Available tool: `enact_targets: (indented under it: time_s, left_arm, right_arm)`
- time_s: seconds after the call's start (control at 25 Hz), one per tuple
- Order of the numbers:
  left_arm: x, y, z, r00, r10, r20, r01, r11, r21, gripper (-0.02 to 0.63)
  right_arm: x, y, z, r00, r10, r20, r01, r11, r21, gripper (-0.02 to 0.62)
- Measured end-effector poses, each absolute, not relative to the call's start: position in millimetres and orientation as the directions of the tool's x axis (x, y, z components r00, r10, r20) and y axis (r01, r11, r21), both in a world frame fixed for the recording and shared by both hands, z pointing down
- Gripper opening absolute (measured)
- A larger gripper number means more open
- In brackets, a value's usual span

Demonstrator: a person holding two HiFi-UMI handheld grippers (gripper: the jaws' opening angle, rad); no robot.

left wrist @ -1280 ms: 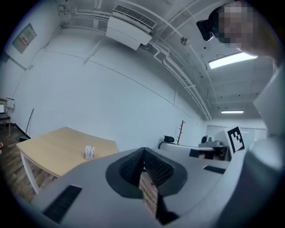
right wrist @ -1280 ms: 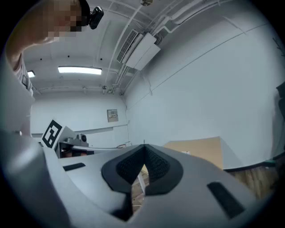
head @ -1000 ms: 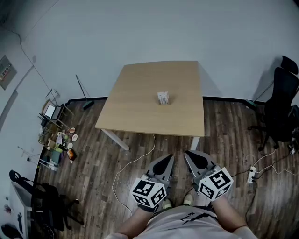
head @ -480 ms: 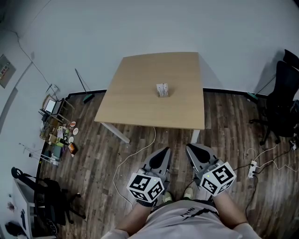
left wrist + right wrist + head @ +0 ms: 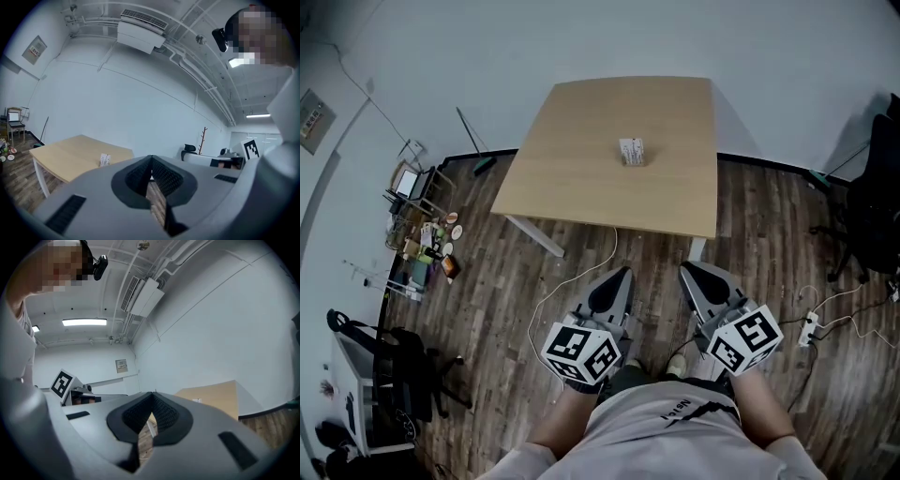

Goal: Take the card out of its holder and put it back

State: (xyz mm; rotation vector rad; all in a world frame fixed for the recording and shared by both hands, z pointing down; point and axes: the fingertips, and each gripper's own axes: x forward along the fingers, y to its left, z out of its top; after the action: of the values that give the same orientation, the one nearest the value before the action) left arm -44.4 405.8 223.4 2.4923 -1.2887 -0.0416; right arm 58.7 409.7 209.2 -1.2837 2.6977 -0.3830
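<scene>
While both empty hand-held grippers (image 5: 619, 275) (image 5: 685, 270) are closed, the presumed holder (image 5: 631, 151) stands well apart.

Held low before torso, side by side, pointing forward: left gripper (image 5: 619, 275), right gripper (image 5: 687, 270). Jaws pressed together on both, nothing between.

office | table (image 5: 581, 169), desk chair (image 5: 874, 202), ceiling air unit (image 5: 140, 30) (wood-plank floor (image 5: 502, 291))

Matt wooden table (image 5: 581, 178) – plank floor (image 5: 506, 291)
</scene>
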Motion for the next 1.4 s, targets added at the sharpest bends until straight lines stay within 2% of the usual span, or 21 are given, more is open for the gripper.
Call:
enact_targets:
  time_s: [0.6,1.04,1.4]
  left_arm:
    - [-64,327,247,0.582,-0.798,0.154,-0.795,-0.519,0.313,0.012]
    - [-115,190,255,0.664,-0.732,0.153,-0.737,-0.605,0.301,0.012]
    - [-127,120,280,0.721,-0.670,0.176,-0.685,-0.653,0.322,0.012]
  right_arm:
    - [32,328,236,-0.675,-0.737,0.035,-0.708,0.633,-0.312,0.014]
    - [-27,198,241,-0.602,-0.793,0.086,-0.779,0.561,-0.281,0.014]
    - [-36,131,257,-0.600,-0.795,0.092,-0.782,0.558,-0.276,0.014]
